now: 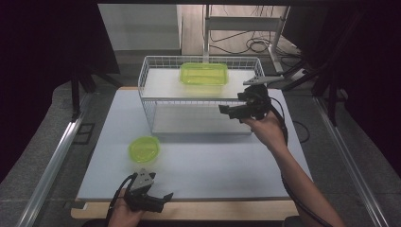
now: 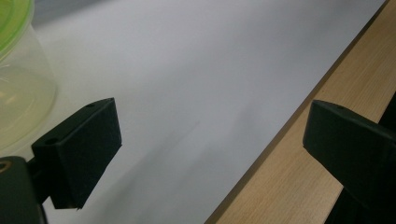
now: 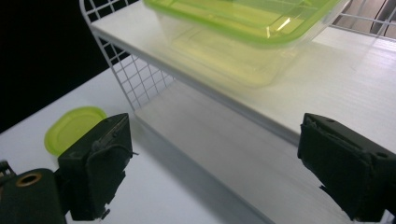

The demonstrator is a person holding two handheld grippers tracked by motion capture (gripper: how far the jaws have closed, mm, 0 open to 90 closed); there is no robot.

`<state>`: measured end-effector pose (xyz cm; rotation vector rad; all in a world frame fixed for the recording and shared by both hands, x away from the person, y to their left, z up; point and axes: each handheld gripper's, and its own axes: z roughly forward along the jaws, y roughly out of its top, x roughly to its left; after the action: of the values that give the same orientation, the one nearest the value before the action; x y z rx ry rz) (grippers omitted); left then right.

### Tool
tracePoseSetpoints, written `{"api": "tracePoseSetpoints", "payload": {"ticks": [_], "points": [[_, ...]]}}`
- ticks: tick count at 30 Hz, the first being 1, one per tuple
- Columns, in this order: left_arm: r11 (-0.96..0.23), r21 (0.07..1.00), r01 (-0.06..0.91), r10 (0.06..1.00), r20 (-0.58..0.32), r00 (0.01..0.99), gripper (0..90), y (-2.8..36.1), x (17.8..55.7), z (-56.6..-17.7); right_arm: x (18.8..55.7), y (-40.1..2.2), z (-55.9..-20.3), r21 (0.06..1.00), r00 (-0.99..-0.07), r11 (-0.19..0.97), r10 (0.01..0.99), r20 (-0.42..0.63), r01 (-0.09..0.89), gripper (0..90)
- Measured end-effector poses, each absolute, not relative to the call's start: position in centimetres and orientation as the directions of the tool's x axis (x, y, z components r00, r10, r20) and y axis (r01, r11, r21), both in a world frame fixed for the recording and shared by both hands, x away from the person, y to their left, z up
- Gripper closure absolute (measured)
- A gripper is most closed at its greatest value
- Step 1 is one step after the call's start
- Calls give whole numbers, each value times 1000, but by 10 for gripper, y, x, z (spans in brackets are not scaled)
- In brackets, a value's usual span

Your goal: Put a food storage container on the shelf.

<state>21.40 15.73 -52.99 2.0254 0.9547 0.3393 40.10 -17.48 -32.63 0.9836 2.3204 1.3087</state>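
A rectangular clear tub with a green lid point(image 1: 203, 73) point(image 3: 243, 28) stands on the top shelf of a white wire rack point(image 1: 150, 101) point(image 3: 135, 74). On the white table mat, left of the rack's front, sits a small round tub with a green lid point(image 1: 144, 149) point(image 3: 74, 128) point(image 2: 18, 79). My right gripper point(image 1: 228, 111) point(image 3: 212, 158) hovers at the rack's right front, pointing left toward it, jaws open and nothing between them. My left gripper point(image 1: 163, 196) point(image 2: 210, 144) rests low at the table's front edge, just in front of the round tub, open and empty.
The white mat point(image 1: 213, 161) lies on a wooden table whose bare front edge point(image 2: 289, 177) runs under the left gripper. The rack's lower shelf point(image 1: 198, 123) is bare. Metal rails point(image 1: 52, 165) flank the table; cables and a frame point(image 1: 255, 45) lie beyond it.
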Motion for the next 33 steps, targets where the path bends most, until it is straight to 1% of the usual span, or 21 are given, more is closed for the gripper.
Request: {"api": "tracePoseSetpoints", "payload": {"ticks": [4, 12, 19, 24, 28, 33], "points": [[-345, 791, 505, 738, -104, 667, 42, 158, 214, -529, 386, -179, -333, 846, -735, 370, 677, 38, 385, 82], [-360, 788, 500, 750, -74, 657, 41, 157, 212, -526, 358, -189, -349, 846, -759, 424, 650, -34, 325, 54], [-382, 782, 493, 756, -42, 653, 36, 157, 212, -525, 337, -204, -375, 846, -763, 411, 646, -8, 340, 40], [-379, 785, 490, 765, -32, 643, 33, 158, 211, -524, 322, -218, -397, 853, -749, 381, 663, 17, 357, 24], [-374, 788, 489, 768, -31, 639, 30, 158, 211, -524, 311, -226, -410, 864, -743, 362, 669, 20, 350, 20], [-379, 787, 487, 765, -29, 643, 30, 157, 211, -524, 301, -228, -424, 854, -746, 373, 665, 25, 361, 21]]}}
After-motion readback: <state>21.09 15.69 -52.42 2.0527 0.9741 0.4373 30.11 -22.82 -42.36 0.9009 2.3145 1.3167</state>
